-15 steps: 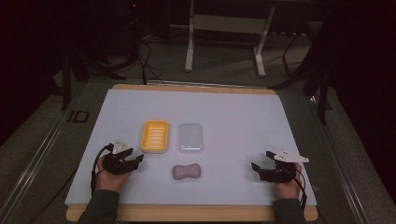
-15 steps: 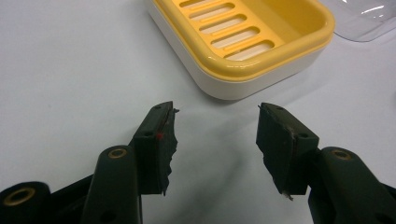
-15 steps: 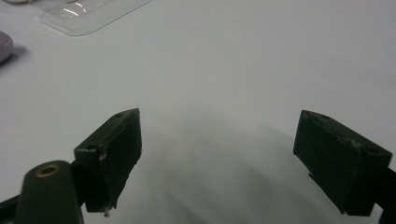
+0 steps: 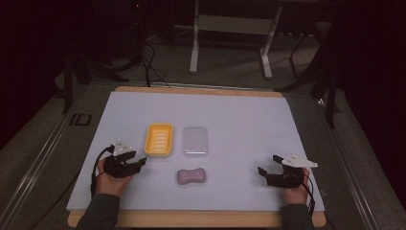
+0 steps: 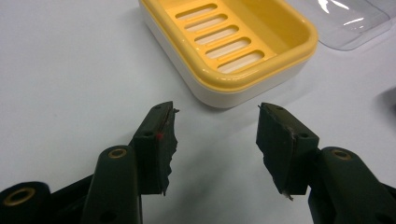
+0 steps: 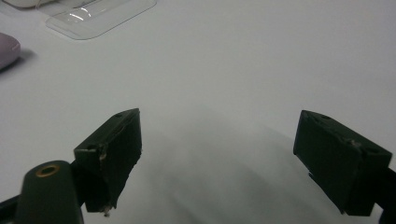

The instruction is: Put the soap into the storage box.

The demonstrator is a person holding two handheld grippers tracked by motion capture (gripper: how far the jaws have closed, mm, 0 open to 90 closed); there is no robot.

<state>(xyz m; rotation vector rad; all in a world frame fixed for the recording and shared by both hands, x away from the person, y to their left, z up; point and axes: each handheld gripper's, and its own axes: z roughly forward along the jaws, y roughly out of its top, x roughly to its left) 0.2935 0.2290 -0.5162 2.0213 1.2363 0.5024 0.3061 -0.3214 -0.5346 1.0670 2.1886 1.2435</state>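
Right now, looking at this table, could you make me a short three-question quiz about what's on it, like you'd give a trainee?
1. True or false: the pink soap bar lies inside the yellow soap dish.
2. Which thing lies nearest in front of the left gripper? A) the yellow soap dish B) the clear lid C) the pink soap bar
3. Fill in: the jaws of the right gripper stand ____ with nothing between them.

Key
1. False: the bar lies on the white table top, in front of the dish and the lid; the dish is empty.
2. A
3. open
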